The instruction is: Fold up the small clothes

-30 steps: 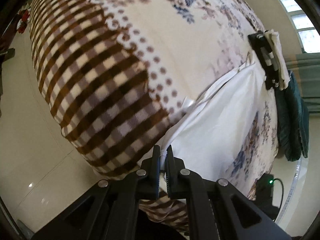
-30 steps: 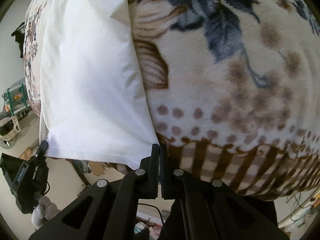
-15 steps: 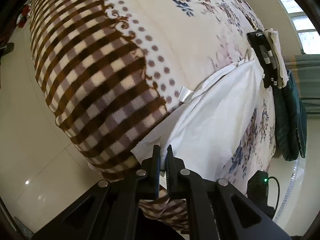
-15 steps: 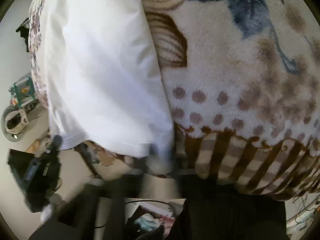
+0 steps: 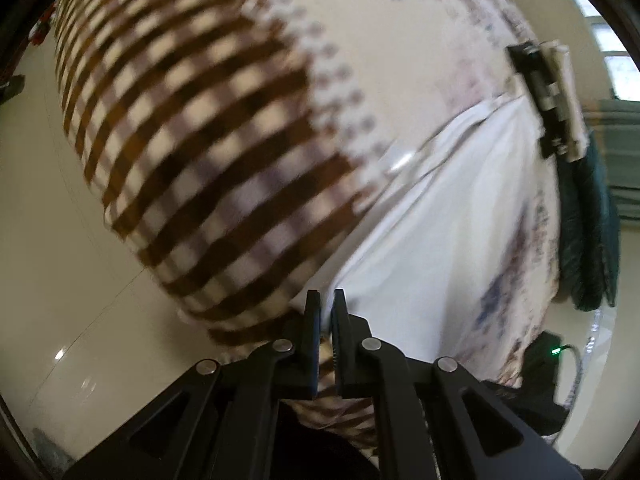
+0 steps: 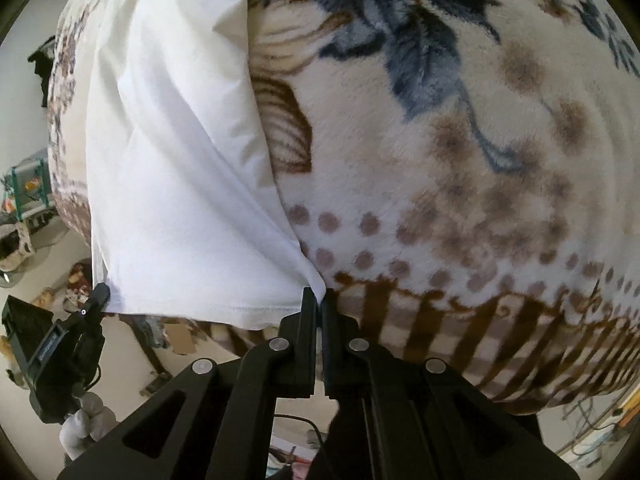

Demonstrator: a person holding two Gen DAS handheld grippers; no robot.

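Left wrist view is motion-blurred, but your left tongs [image 5: 326, 298] show their fingers nearly together, pinching the near corner of the white thin cotton garment [image 5: 432, 248]. That garment stretches away from these tongs, ahead and to their right, across the plush fleece blanket with brown checks, dotted border and blue flowers [image 5: 208, 152]. The checked part of the blanket lies ahead and to the left of the left tongs. At the garment's far corner you can see your right tongs from outside, a black device with a pale gloved hand behind it.

Right wrist view is sharp: your right tongs [image 6: 318, 295] are clamped on the stitched hem corner of the white garment [image 6: 172, 184], which spreads ahead and to their left. Directly ahead and to the right of these tongs lies bare blanket [image 6: 460, 160] with its large blue flower. Far left of the right tongs, the left tongs grip the garment's other hem corner, beyond the blanket's edge over the pale floor [image 6: 24, 284].
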